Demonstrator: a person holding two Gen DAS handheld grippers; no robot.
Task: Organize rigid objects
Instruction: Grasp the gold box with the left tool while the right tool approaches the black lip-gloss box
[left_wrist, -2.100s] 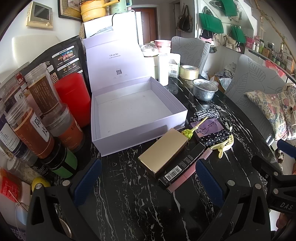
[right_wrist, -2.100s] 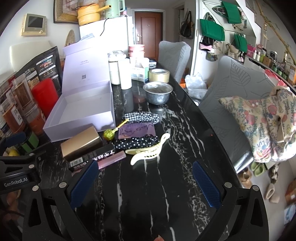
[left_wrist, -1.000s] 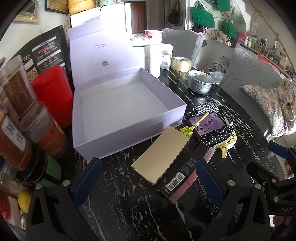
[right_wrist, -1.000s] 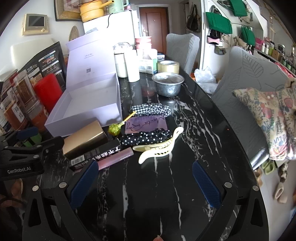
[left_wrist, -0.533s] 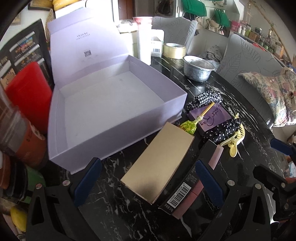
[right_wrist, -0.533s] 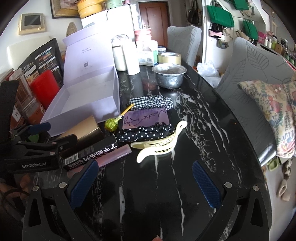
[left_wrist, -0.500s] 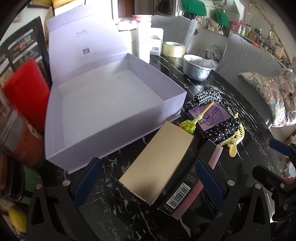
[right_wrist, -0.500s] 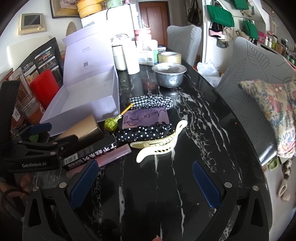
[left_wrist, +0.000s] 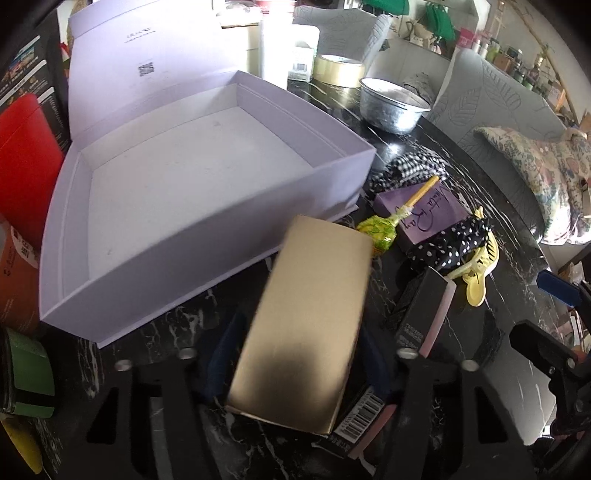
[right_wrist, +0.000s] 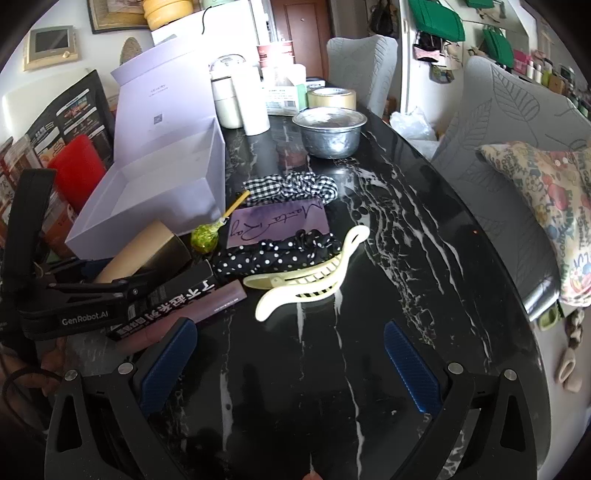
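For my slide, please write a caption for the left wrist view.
Left gripper closed on the gold box beside the open lilac box.

glossy gold box (left_wrist: 310, 325), matt lavender cardboard box (left_wrist: 192, 173)

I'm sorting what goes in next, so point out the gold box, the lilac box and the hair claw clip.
gold box (left_wrist: 306, 321), left wrist view, middle of its top face.
lilac box (left_wrist: 192, 236), left wrist view, its front wall.
hair claw clip (right_wrist: 310, 277), right wrist view, its toothed middle.

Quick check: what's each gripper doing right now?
Left gripper: shut on the gold box.
Right gripper: open, holding nothing.
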